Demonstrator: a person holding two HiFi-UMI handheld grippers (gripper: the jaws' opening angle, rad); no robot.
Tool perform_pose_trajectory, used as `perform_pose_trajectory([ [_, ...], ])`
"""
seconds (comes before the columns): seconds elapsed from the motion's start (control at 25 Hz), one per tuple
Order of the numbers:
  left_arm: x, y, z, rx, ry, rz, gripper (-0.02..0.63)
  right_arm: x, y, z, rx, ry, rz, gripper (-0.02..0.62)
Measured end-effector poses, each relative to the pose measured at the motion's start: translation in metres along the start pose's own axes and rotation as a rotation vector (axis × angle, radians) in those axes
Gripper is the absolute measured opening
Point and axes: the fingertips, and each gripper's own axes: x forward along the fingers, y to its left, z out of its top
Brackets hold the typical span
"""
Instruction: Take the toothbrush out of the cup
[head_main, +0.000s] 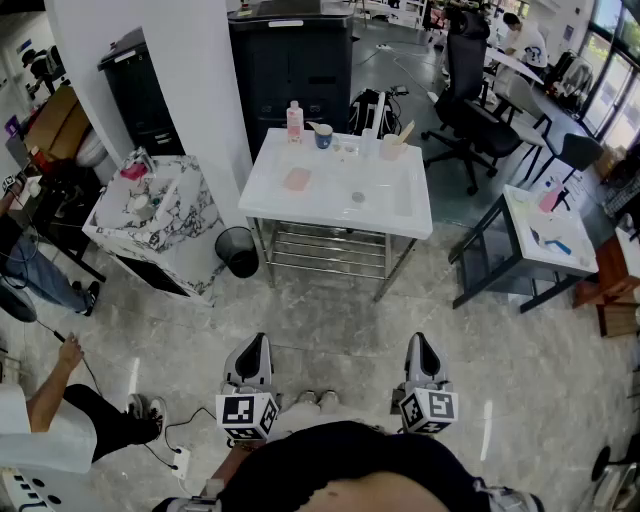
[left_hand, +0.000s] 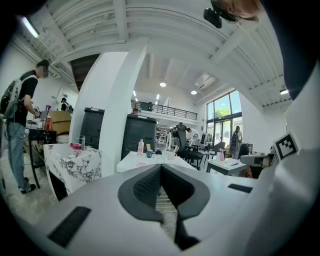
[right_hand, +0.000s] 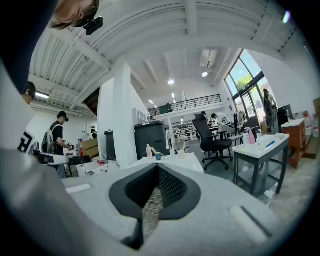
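Jaws together, left gripper (head_main: 255, 342) and right gripper (head_main: 419, 342) held nearly level

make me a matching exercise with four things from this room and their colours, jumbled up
Things:
1. bottle
2. cup beside the bottle
3. table
4. bin

Colours:
a. black
b. pink
c. white
d. blue

Pairs: 1-b; 2-d; 3-c; 4-a
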Motion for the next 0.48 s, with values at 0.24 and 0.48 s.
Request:
perform_pose_trajectory([
  [0.24,0.0023,0.0007,0.0025,0.000,0.000,-0.014,0.003,0.0024,0.0047,0.0010,-0.001,-0.004,0.000,0.005],
  [0.48,0.0073,0.0032,0.0034,0.000,0.003,-0.019,0.002,0.0072,0.0025,-0.0001,0.011,-0.006,-0.011,0.005],
])
